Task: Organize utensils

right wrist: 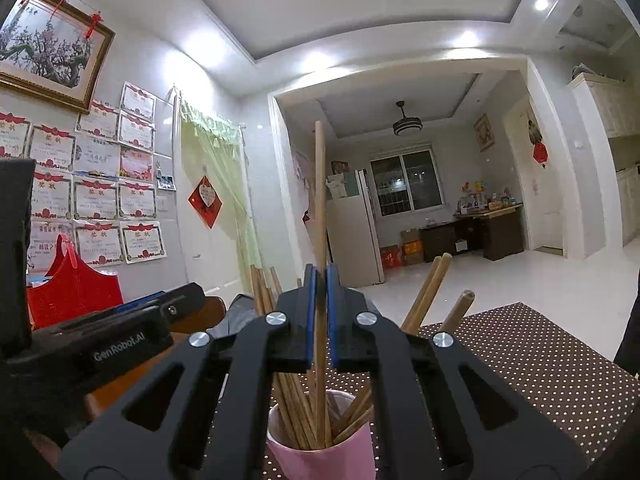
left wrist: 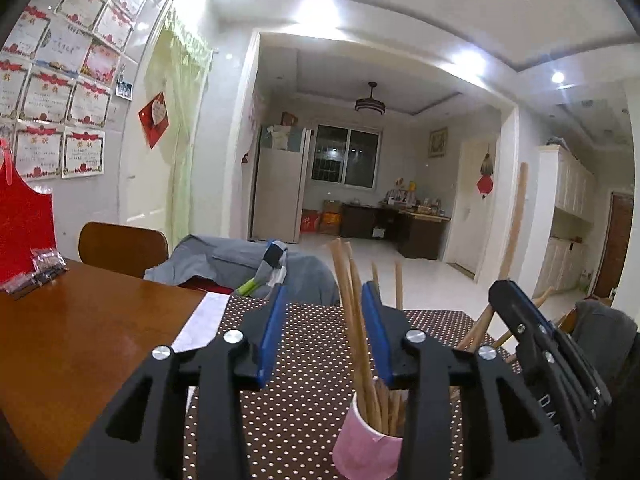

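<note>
Chopsticks: stood bunched in a pink cup, leaning left and right.
Pink cup: sat near the cameras on a brown dotted cloth over a wooden table.
Right gripper: blue pads pressed together on one upright chopstick, whose lower end reached down into the cup.
Left gripper: jaws spread apart, pads touching nothing; a few chopsticks rose between them (none pinched).
Far left: a red bag on the table, certificates on the wall.
Far side: grey clothing draped over a chair.
</note>
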Available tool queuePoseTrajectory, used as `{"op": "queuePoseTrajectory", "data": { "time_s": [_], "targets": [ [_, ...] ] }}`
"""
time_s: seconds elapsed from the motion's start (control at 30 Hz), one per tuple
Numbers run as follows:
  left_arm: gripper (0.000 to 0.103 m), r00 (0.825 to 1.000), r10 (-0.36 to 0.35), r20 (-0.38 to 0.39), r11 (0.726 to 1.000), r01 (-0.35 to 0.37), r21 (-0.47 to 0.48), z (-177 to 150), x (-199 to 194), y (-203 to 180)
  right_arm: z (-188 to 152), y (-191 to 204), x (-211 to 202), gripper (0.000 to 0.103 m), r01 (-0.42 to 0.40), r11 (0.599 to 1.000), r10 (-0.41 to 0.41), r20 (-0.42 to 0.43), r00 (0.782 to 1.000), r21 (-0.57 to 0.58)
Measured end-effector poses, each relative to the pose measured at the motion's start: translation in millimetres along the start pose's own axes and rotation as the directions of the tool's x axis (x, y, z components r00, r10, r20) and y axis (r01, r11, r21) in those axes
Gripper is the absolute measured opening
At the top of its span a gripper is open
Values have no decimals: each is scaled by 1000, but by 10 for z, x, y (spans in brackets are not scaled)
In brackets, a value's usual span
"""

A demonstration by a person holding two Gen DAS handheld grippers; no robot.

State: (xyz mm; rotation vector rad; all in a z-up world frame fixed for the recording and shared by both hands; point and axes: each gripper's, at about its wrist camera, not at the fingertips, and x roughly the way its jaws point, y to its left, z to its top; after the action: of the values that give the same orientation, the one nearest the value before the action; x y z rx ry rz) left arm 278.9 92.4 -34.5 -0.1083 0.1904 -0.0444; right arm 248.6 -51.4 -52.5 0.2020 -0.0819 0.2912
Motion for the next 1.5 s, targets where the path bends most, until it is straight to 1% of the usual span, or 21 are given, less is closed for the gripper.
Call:
{"op": "queuePoseTrajectory", "data": {
  "time_s": [0.17, 0.37, 0.57, 0.6, 0.63, 0.67, 0.7, 0.73, 1.03, 1.1, 1.27, 1.37, 1.5],
  "targets": [
    [40, 1000, 0, -29, 1000, -1, -18, 12, 47, 48, -21, -24, -11, 6, 6, 1000, -6, -7, 1000, 6],
    [40, 999, 2, -40, 1000, -2, -11, 8, 58, 41, -40, -15, -25, 6, 1, 1000, -1, -8, 1000, -8],
    [40, 998, 2, -57, 1000, -2, -2, -6, 75, 36, -72, -4, 22, 7, 10, 1000, -11, -34, 999, -19],
    [40, 998, 1, -58, 1000, -2, -3, -9, 76, 32, -74, -7, 24, 13, 21, 1000, -22, -38, 999, -21],
    [40, 998, 2, -58, 1000, -2, -3, -9, 72, 34, -71, -13, 23, 27, 25, 1000, -26, -38, 999, -19],
    [40, 998, 2, -58, 1000, -2, -1, -7, 67, 33, -64, -21, 11, 39, 30, 999, -30, -33, 999, -13],
    [40, 998, 2, -58, 1000, -2, -2, -9, 72, 29, -55, -29, -12, 55, 35, 999, -35, -21, 999, -5],
    [40, 998, 2, -57, 1000, -2, -1, -10, 68, 35, -51, -30, -36, 55, 38, 999, -38, -10, 999, -4],
    [40, 998, 2, -62, 1000, -3, -5, 20, 34, 28, 19, 42, -156, 55, 72, 996, -72, -2, 997, -48],
    [40, 998, -2, -59, 1000, 1, -5, 30, -27, 4, 37, 60, -224, 55, 79, 995, -79, -4, 997, -61],
    [40, 998, -3, -63, 999, 5, 34, 3, -245, -65, 79, 37, -419, 55, 101, 993, -102, -20, 995, -54],
    [43, 998, 3, -63, 999, 0, 43, -27, -399, -83, 105, 34, -537, 55, 107, 993, -109, -41, 993, -42],
    [43, 998, 1, -63, 999, 2, 54, -38, -625, -106, 168, 85, -712, 55, 108, 993, -111, -61, 992, -52]
  ]
}}
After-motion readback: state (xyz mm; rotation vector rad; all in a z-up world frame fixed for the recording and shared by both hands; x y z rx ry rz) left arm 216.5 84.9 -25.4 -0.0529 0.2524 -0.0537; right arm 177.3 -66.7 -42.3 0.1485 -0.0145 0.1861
